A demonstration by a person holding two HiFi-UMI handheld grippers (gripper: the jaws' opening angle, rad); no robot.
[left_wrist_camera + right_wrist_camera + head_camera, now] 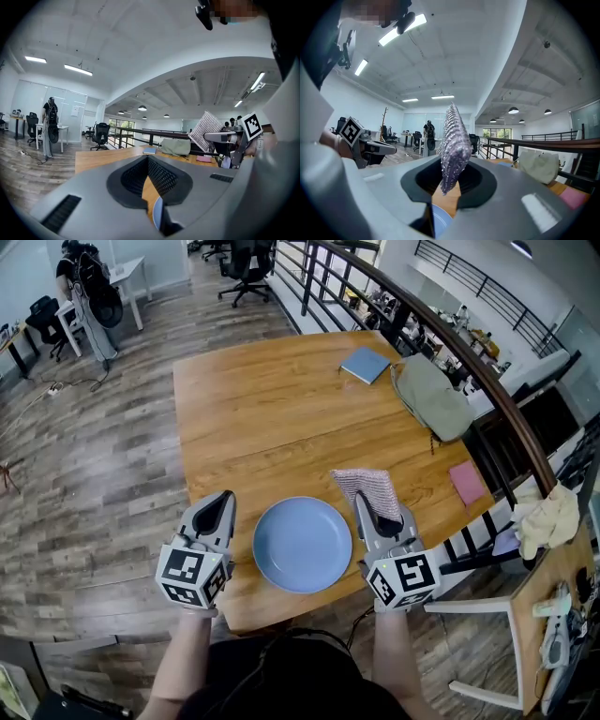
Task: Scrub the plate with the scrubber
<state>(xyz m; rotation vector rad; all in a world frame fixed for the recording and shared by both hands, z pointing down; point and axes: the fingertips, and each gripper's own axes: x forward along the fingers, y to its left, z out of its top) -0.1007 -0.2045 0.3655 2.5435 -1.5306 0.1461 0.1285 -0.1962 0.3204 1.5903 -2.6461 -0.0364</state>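
A round blue plate (302,544) lies on the wooden table (272,418) near its front edge, between my two grippers. To the plate's right, my right gripper (365,500) is shut on the scrubber (366,487), a grey woven pad that sticks out past the jaws. In the right gripper view the scrubber (452,145) stands upright between the closed jaws, with the plate's edge (440,220) below. My left gripper (221,504) hovers at the plate's left, shut and holding nothing. The left gripper view shows the plate's rim (157,213) and the scrubber (206,129) at right.
At the table's far side lie a blue notebook (365,364) and a grey-green bag (431,395). A pink pad (466,483) sits at the right edge. A black railing (450,343) runs behind the table. A person (84,292) stands far off at the upper left.
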